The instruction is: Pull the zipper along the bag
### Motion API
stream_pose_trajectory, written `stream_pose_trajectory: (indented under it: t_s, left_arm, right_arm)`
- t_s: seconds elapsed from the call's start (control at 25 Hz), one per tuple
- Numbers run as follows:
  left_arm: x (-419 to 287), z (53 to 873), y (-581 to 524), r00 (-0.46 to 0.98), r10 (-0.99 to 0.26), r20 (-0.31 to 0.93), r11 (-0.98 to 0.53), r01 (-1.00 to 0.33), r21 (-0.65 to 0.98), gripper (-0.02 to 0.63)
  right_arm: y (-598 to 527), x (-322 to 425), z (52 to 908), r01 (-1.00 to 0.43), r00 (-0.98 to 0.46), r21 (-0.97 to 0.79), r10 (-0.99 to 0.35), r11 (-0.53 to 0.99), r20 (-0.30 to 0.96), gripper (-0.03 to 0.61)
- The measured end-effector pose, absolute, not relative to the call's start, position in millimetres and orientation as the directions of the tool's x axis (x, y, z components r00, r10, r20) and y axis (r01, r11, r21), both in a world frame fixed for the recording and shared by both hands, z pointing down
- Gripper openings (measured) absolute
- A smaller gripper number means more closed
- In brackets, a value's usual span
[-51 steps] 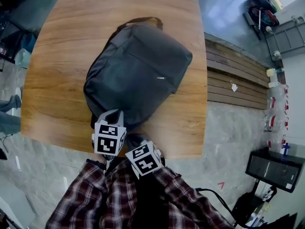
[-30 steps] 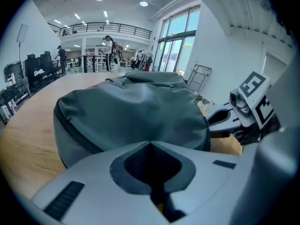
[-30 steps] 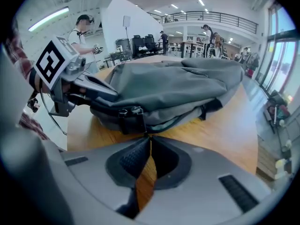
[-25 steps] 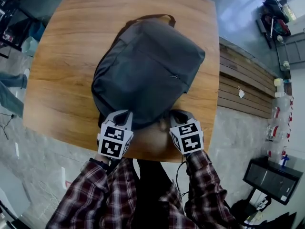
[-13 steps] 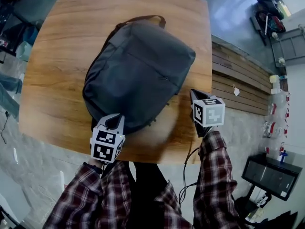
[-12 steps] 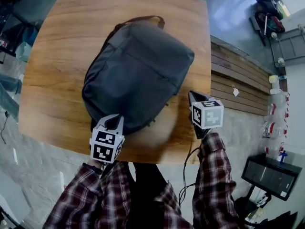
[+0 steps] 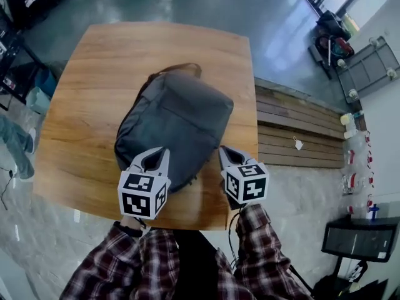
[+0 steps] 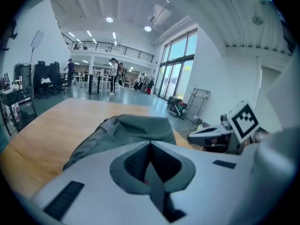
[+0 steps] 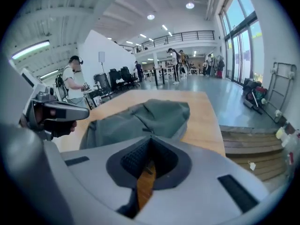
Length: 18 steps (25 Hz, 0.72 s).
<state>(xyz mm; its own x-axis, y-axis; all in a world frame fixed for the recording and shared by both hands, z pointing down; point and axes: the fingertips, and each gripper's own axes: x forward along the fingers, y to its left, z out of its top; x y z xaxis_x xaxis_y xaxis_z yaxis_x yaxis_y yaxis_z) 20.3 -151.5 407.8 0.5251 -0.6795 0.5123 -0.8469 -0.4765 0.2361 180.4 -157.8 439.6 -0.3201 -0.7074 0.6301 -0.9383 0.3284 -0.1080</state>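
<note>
A dark grey backpack (image 7: 175, 124) lies flat on the wooden table (image 7: 94, 74), its strap end pointing away from me. My left gripper (image 7: 155, 157) hovers over the bag's near left corner, jaws shut with nothing between them. My right gripper (image 7: 224, 150) hangs beside the bag's near right edge, also shut and empty. The left gripper view has the backpack (image 8: 136, 128) beyond the left gripper's (image 8: 150, 146) closed tips, with the right gripper (image 8: 220, 135) off to the side. Past the right gripper (image 9: 151, 142) in its own view lies the backpack (image 9: 145, 116). I cannot make out the zipper pull.
A slatted wooden platform (image 7: 294, 120) adjoins the table's right side, with a metal cart (image 7: 365, 58) beyond it. A black cabinet (image 7: 359, 239) stands at lower right. A person (image 9: 75, 81) stands far left of the table in the right gripper view.
The view has pulled back from the table. My right gripper swung from the table's right edge in toward the bag's near right side. My left gripper has lifted slightly.
</note>
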Motion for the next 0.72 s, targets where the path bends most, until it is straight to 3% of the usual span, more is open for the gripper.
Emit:
stream_pose_trajectory:
  t_s: [0.36, 0.52, 0.72]
  left_arm:
    - [47.9, 228.3, -147.7, 0.569, -0.804, 0.171, -0.550, -0.822, 0.149, 0.008]
    - [50.6, 198.5, -126.8, 0.585, -0.805, 0.099, -0.574, -0.810, 0.120, 0.008]
    - [56.0, 193.2, -109.5, 0.599, -0.799, 0.057, -0.589, -0.798, 0.129, 0.008]
  right_arm:
    - [-136.2, 120.0, 251.4, -0.915, -0.399, -0.050, -0.877, 0.401, 0.268, 0.006]
    - [-117.7, 109.1, 207.6, -0.913, -0.404, -0.017, -0.900, 0.407, 0.161, 0.006]
    - [-99.6, 107.2, 194.0, -0.910, -0.413, -0.020, -0.903, 0.414, 0.118, 0.006]
